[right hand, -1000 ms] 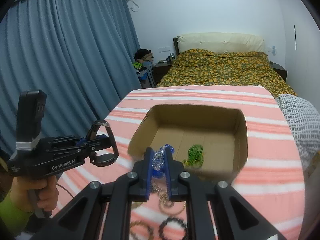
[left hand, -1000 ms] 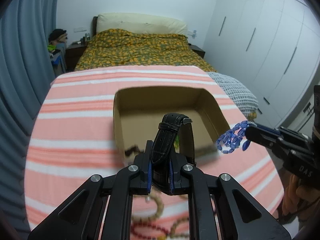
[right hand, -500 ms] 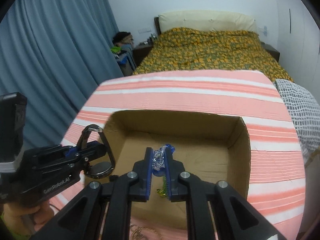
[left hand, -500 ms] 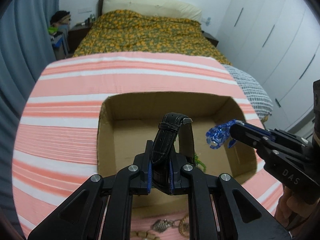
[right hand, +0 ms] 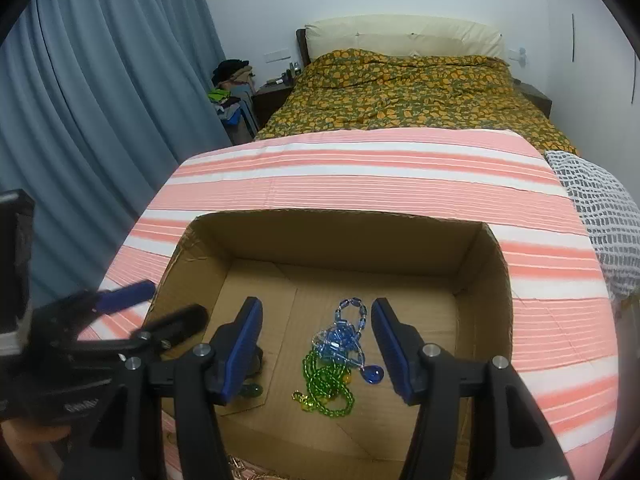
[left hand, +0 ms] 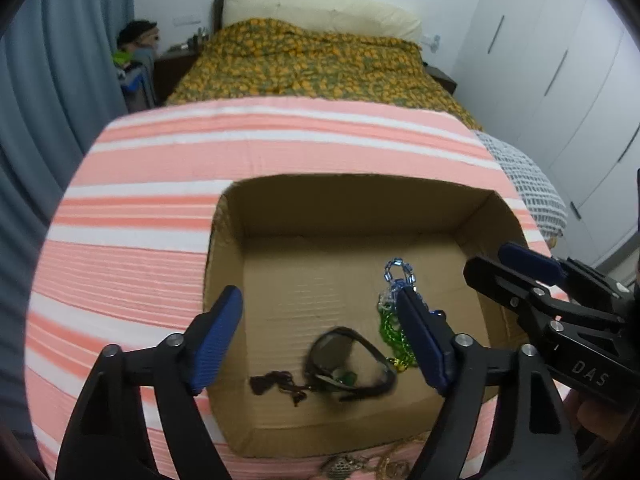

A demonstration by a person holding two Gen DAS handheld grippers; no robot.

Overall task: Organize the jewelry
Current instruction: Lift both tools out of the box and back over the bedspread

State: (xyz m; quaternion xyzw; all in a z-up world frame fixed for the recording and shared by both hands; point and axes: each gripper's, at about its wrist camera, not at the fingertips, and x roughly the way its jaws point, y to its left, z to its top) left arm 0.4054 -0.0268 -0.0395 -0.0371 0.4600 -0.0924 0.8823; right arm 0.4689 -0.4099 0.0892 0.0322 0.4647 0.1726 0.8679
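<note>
A: What has just changed?

B: Both pairs of jaws have just been opening. A second ago the left gripper (left hand: 320, 336) pinched the black watch (left hand: 350, 364) by its strap and the right gripper (right hand: 318, 346) clamped the blue bead necklace (right hand: 344, 332). Now both stand wide with nothing pressed between the pads.

A: Where are the pieces?

B: In the cardboard box (right hand: 332, 236). The watch lies near the box's front wall, blurred, so I judge it has only just landed. The blue necklace rests mid-floor, partly over the green bead strand (right hand: 326, 390), its blue drop beside the green beads. A small dark cord piece (left hand: 276, 384) lies left of the watch.

A: So for the task?

B: Two more items are stowed, it seems. More jewelry (left hand: 360, 466) sits on the striped cloth (left hand: 160, 184) outside the box's front edge, so sorting isn't finished.

A: Anything in the way?

B: The two grippers crowd each other over the box: in the left wrist view the right one reaches in over the right wall, close beside the left one's finger. The blue and green strands overlap and could tangle if one is lifted again. Beyond the cloth's far edge are only a bed (right hand: 408, 84) and curtains (right hand: 100, 100), well apart.
</note>
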